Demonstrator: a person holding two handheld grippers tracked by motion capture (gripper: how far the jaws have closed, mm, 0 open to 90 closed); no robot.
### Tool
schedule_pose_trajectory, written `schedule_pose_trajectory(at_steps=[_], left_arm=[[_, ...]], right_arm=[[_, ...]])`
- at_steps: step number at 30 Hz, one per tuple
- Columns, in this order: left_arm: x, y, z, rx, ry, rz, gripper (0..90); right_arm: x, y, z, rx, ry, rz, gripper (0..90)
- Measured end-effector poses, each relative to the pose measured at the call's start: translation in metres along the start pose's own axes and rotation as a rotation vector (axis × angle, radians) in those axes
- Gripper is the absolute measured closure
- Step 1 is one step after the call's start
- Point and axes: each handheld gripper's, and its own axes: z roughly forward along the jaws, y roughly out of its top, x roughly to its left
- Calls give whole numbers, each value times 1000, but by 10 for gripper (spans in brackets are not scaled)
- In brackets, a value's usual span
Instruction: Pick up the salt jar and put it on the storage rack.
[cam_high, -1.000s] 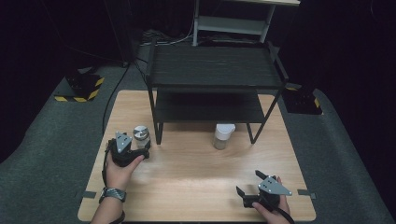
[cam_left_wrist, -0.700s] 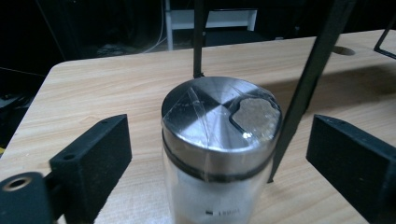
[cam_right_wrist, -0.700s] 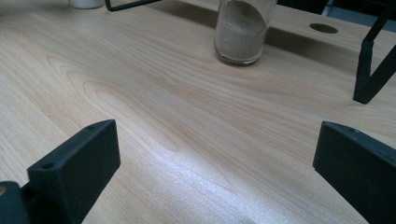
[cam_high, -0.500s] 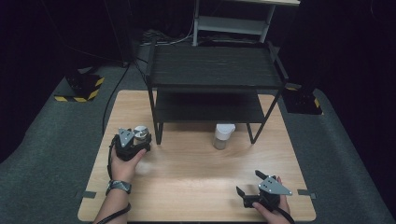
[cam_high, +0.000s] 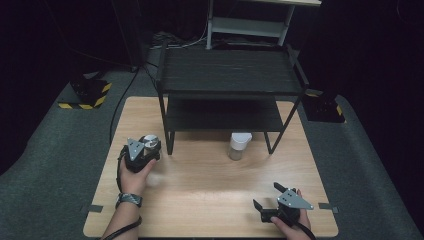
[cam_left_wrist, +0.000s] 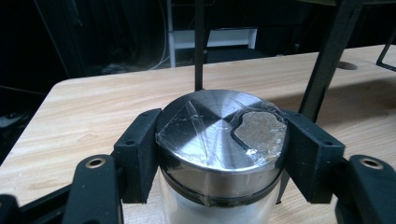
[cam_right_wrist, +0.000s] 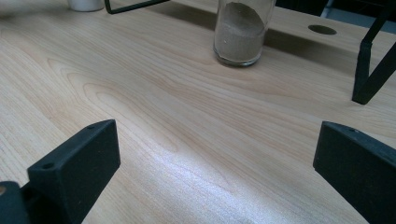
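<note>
Wooden table (cam_high: 210, 195), black rack (cam_high: 230, 90) leg just beside gripper-held jar (cam_left_wrist: 219, 149).

We hold a black handheld left gripper (cam_high: 141, 152) with a grey three-cornered metal plate on top. Its two blocky matt black jaws each carry small round screw holes, and the arms behind them end in brass-coloured ringed bolts. A black cable loops along our left forearm, where we wear a dark patterned wristband (cam_high: 129, 199). The black right gripper (cam_high: 265, 198) bears the same grey plate with small dark screw heads, and its black jaw blocks show single screw holes.
</note>
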Motion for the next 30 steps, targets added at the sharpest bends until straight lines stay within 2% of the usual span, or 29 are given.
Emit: schedule_pose_trajectory(at_steps=[10, 18, 25, 30], left_arm=[[-1, 3, -6, 16, 1, -1, 350], [-1, -3, -22, -8, -13, -27, 350], [-6, -1, -36, -23, -34, -24, 351], [-12, 3, -45, -43, -40, -1, 350]], right_arm=[[-1, 0, 0, -1, 1, 3, 3], [0, 0, 0, 0, 0, -2, 3], [1, 0, 0, 1, -2, -11, 4], [2, 1, 0, 3, -5, -12, 4]])
